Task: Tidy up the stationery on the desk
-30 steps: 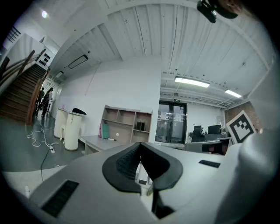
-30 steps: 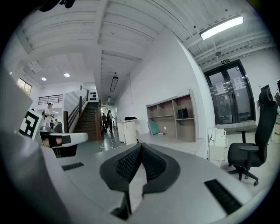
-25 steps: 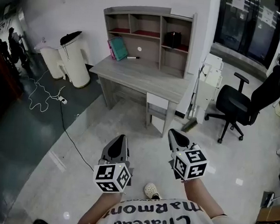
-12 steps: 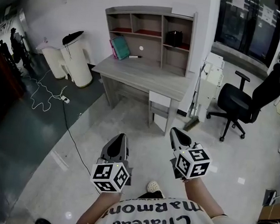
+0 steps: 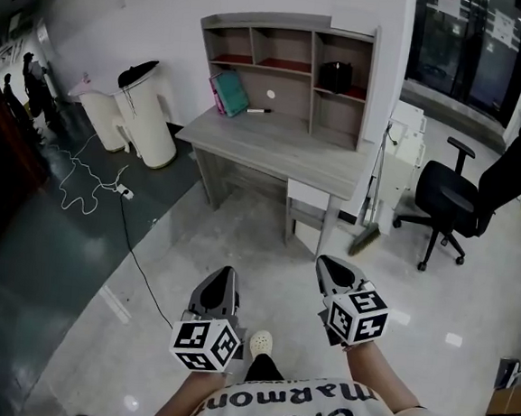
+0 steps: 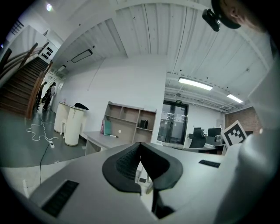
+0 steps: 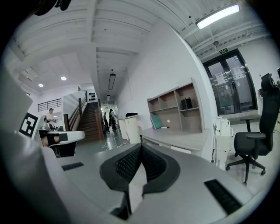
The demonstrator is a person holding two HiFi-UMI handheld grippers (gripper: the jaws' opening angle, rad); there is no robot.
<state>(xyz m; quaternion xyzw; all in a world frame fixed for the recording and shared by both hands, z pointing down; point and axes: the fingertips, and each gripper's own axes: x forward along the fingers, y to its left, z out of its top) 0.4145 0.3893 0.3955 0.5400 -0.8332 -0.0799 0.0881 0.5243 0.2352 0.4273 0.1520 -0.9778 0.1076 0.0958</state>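
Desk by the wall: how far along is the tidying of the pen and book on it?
Nothing looks done yet: the pen lies loose on the desk, beside the leaning teal book. Nothing is in hand: left gripper and right gripper are shut and empty, out over the floor, apart from the desk. All the tidying is left.

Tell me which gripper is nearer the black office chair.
Right. In the head view the right gripper is down-left of the chair; the left gripper is farther left still.
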